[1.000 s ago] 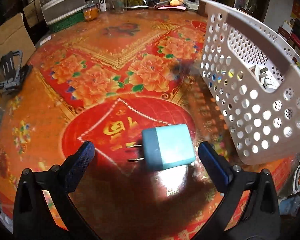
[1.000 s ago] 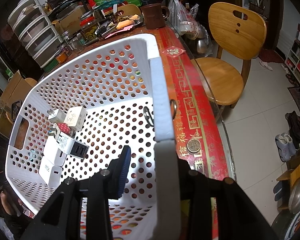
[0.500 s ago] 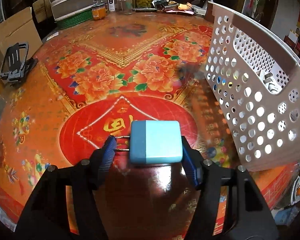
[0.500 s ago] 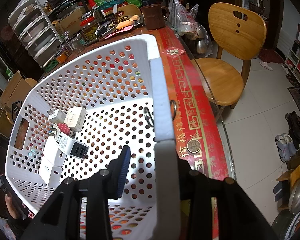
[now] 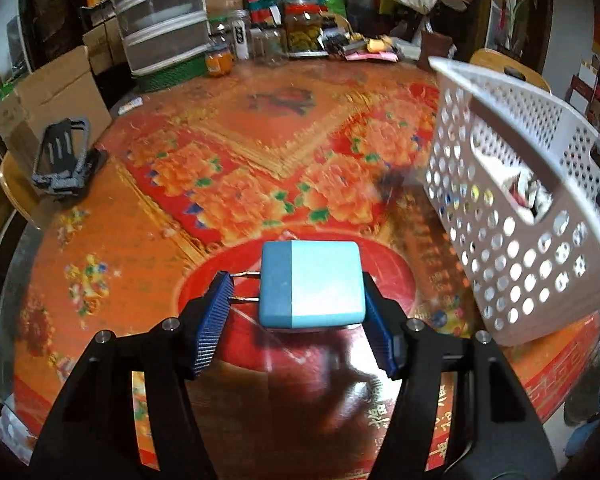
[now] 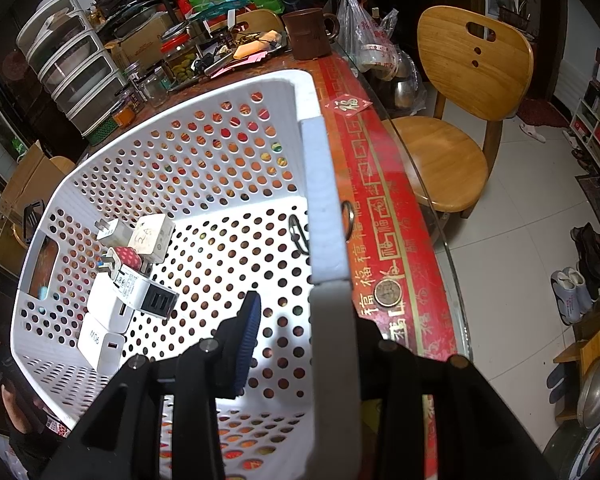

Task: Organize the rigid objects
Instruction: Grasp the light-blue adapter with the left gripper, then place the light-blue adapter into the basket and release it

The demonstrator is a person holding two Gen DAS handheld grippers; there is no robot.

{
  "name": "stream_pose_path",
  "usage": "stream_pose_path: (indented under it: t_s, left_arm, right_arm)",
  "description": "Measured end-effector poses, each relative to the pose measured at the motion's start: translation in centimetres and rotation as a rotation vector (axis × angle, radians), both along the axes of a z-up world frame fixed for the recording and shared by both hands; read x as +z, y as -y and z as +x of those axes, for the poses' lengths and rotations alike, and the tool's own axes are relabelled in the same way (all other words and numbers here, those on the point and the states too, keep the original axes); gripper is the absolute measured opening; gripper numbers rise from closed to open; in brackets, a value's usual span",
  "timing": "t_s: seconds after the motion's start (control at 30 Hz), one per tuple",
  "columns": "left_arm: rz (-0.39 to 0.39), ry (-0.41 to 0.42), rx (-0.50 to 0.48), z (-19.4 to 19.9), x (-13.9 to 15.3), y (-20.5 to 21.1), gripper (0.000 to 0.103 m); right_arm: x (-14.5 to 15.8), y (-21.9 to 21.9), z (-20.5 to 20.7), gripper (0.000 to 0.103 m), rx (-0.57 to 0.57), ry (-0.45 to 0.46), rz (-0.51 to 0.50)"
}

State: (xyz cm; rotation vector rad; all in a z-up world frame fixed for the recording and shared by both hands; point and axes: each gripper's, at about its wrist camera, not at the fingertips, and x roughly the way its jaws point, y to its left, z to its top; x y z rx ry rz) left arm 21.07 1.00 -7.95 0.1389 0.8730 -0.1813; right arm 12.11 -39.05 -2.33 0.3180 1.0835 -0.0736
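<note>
Blue charger (image 5: 310, 285) clamped between left gripper (image 5: 296, 312) fingers, white basket (image 5: 520, 216) at two o'clock, its wall pinched by right gripper (image 6: 300, 332) fingers, chargers (image 6: 128, 276) piled inside

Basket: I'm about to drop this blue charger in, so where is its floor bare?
Bare floor runs from the chargers to the wall gripped by the right gripper. The basket's handle-cutout side is crowded.

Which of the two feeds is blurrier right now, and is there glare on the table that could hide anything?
Left wrist view: motion-blurred tablecloth and basket, while the blue charger in the left gripper is sharp; soft glare on the glossy tabletop below it. Right wrist view: crisp, chargers readable, fisheye bending at the edges.
</note>
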Motion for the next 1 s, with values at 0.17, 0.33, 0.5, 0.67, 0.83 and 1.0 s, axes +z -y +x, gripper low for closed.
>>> stream_pose_path:
  t_s: [0.17, 0.33, 0.5, 0.67, 0.83, 1.0]
  left_arm:
    - [0.007, 0.078, -0.008, 0.0, 5.2, -0.4, 0.06]
    - [0.028, 0.145, -0.116, -0.4, 11.4, 3.1, 0.06]
    - [0.081, 0.097, -0.285, 0.5, 12.9, 10.4, 0.06]
    - [0.135, -0.013, -0.42, 1.6, 11.1, 17.7, 0.06]
    - [0.23, -0.124, -0.492, 2.1, 7.5, 23.7, 0.06]
    - [0.269, -0.204, -0.532, 2.8, 4.7, 26.0, 0.06]
  right_arm:
    - [0.0, 0.0, 0.0, 0.037, 0.0, 0.0, 0.0]
    - [0.0, 0.0, 0.0, 0.037, 0.001, 0.0, 0.0]
    - [0.0, 0.0, 0.0, 0.037, 0.001, 0.0, 0.001]
    - [-0.1, 0.1, 0.0, 0.037, 0.004, -0.003, 0.002]
    - [-0.1, 0.0, 0.2, 0.037, 0.008, -0.007, -0.001]
    - [-0.1, -0.1, 0.2, 0.037, 0.009, -0.007, -0.001]
